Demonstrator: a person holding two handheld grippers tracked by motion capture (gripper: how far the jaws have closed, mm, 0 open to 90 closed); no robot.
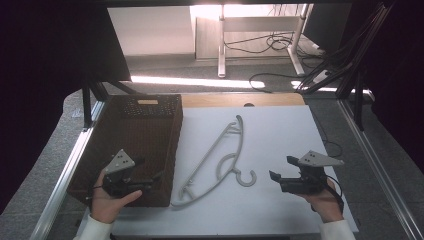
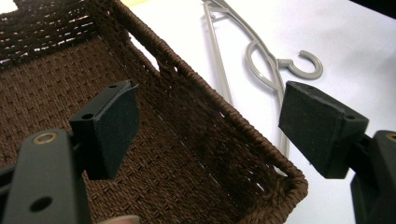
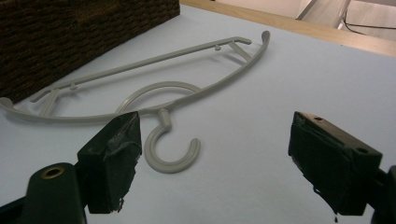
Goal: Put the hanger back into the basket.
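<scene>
Both the left hand-held gripper (image 1: 145, 172) and right hand-held gripper (image 1: 281, 168) are held spread and empty. The grey hanger (image 1: 220, 155), just ahead of the right one, is judged light, stiff and slippery; its hook neck (image 3: 163, 116) is best pinched.

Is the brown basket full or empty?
Empty, as far as the pictures show. The basket shows bare woven floor in the high view and the left gripper view. The hanger lies outside it on the table.

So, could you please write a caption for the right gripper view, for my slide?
Open right tongs face a grey plastic hanger lying flat on the white table, beside a brown woven basket.
</scene>
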